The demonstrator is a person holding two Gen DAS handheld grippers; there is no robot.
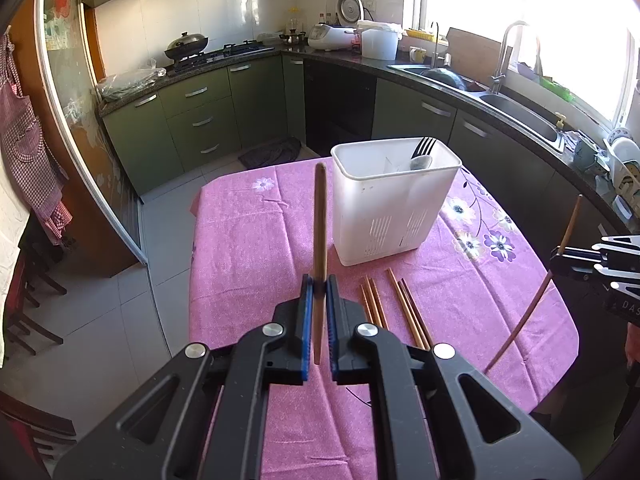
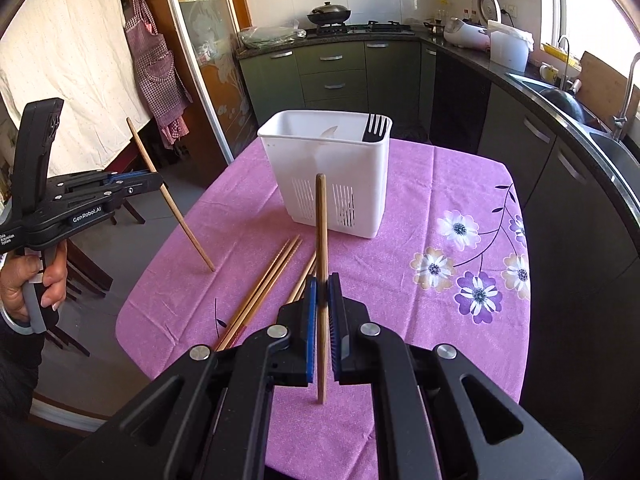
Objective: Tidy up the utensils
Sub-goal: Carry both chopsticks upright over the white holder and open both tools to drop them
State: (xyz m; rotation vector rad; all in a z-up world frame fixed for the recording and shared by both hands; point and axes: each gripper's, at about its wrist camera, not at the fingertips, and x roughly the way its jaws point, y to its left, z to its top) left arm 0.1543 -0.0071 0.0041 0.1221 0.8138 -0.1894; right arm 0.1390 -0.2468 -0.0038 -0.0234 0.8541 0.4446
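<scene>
I hold one chopstick (image 1: 319, 240) clamped upright in the left gripper (image 1: 319, 284) and another (image 2: 321, 248) in the right gripper (image 2: 322, 288); spare chopsticks (image 2: 260, 292) lie on the tablecloth (image 2: 400, 220) beside the white holder (image 2: 332, 184)

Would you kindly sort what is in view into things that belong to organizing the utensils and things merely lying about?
Belongs to the job:
- left gripper, shut on a chopstick
- right gripper, shut on another chopstick
- loose chopsticks on the tablecloth
- white utensil holder
- black fork inside it

Just lying about:
- wok
- rice cooker
- apron
</scene>
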